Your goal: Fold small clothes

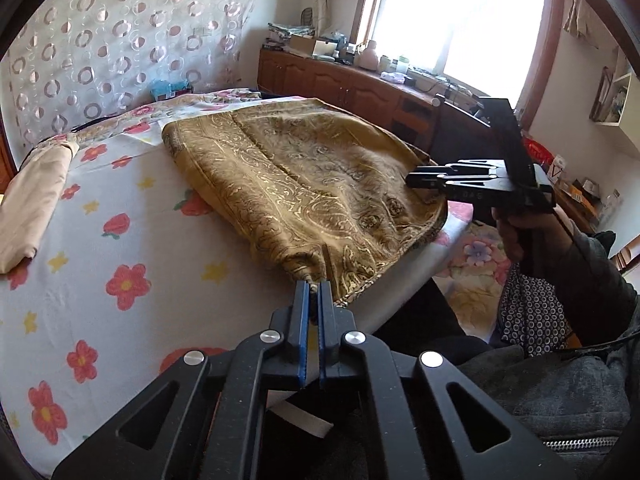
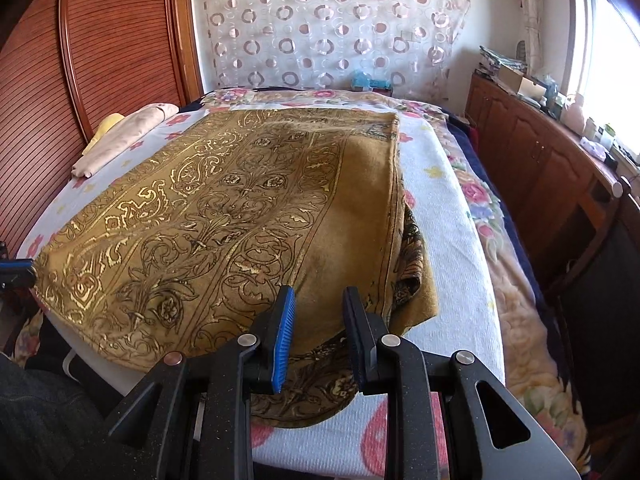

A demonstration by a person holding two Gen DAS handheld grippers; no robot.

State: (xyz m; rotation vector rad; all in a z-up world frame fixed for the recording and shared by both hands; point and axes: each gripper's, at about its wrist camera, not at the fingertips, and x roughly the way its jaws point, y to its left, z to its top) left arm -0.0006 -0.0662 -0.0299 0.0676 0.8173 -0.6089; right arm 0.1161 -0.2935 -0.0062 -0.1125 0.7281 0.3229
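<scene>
Centrally, low in the left wrist view, the left gripper [image 1: 314, 286] is clamped on a bunched corner of the gold patterned cloth [image 1: 320, 184], its blue-lined jaws nearly together with fabric pinched between them. That cloth lies spread across the flowered sheet [image 1: 100, 240] of the bed, filling the middle of both views. At mid right of the same view, a hand [image 1: 520, 236] holds the right gripper [image 1: 420, 180] above the cloth's right edge. Seen from its own camera, the right gripper [image 2: 320, 300] stands part open over the cloth [image 2: 240, 208]; whether its tips touch the fabric cannot be told.
</scene>
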